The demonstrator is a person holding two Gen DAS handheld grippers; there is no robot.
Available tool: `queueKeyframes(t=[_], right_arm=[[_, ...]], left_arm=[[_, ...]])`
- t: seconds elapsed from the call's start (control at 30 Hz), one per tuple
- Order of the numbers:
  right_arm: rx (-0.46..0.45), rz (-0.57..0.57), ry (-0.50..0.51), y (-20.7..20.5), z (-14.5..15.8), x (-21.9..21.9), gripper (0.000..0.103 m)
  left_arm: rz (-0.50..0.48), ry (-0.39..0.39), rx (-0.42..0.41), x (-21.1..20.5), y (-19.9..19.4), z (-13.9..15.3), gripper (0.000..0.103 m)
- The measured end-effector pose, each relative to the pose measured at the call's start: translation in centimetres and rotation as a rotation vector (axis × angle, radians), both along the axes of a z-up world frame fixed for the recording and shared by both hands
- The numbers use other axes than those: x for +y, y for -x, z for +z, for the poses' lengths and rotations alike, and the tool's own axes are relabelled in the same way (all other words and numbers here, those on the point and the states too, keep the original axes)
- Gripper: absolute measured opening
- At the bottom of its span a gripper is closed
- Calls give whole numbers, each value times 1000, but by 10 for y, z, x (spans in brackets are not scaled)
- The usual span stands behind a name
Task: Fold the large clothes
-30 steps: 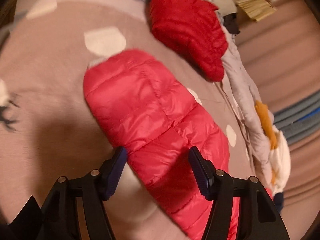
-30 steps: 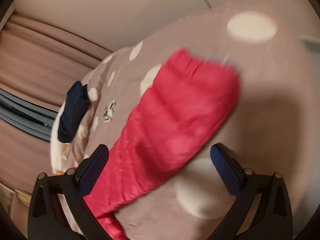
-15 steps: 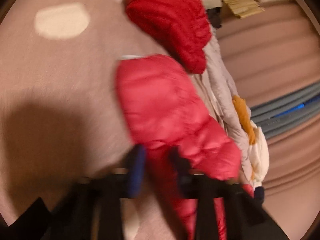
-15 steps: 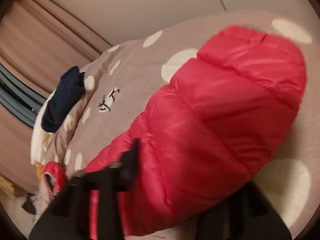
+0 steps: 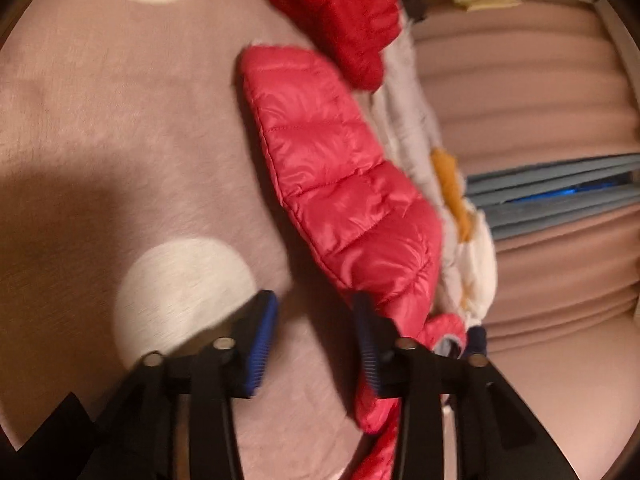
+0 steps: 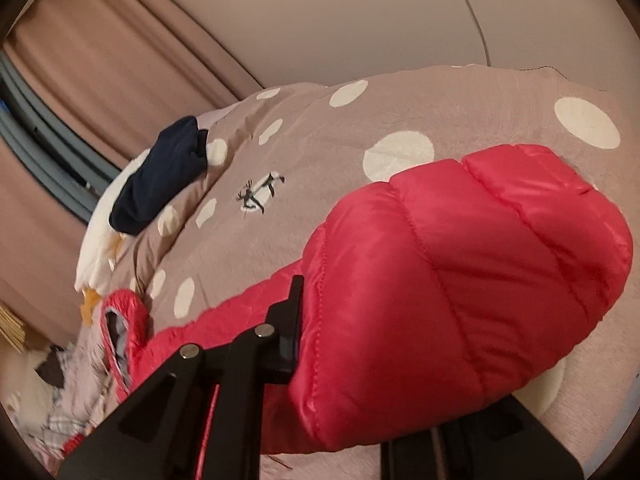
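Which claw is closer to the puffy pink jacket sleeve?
Right. The right claw is shut on the pink jacket sleeve. The left claw has just been opening; its jaws are empty, with the sleeve beside its right finger.

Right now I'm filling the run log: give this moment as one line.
task: fold jacket | left gripper: open, jaws just reopened, nothing between pads | right gripper: shut on pink puffer jacket | surface: dotted blanket
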State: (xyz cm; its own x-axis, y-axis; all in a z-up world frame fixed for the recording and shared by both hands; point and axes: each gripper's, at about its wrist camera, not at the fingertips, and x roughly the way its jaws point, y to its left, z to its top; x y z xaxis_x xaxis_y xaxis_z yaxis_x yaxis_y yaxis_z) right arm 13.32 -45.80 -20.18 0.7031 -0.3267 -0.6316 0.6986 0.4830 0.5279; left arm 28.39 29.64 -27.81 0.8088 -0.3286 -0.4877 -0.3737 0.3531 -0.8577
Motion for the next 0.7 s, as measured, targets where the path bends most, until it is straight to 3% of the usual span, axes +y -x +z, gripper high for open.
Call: queueKeyframes(t=[0.1,0.2,0.3,0.37,0.43,0.5,0.6,0.63,0.7], right_arm=[[18,0,-28,0,-12,0,17],[17,1,-64,5,-23,-3,18],[13,1,-62,7,-27,-2,19],[15,0,-62,6,-30,-2,19],[23,1,-49,4,-32,-2,19],[33,-1,-42,1,-36,-1,20],[29,-5,-35,0,-42,-1,19],[28,-3,-32,0,-43,-1,19],[23,1,-35,0,-43,-2,19]], left_arm=[[4,14,-29,-1,-6,1,55],[-8,72,-92,-1,-5,3,55],[34,177,-171,6,7,-7,57],[55,237,-257,9,12,-13,58],[41,238,-305,9,9,-14,60],[27,229,-300,7,2,-14,60],[-78,251,-303,1,-25,-10,60],[-120,266,-282,-3,-35,-10,60],[-110,275,-202,-7,-50,-11,55]])
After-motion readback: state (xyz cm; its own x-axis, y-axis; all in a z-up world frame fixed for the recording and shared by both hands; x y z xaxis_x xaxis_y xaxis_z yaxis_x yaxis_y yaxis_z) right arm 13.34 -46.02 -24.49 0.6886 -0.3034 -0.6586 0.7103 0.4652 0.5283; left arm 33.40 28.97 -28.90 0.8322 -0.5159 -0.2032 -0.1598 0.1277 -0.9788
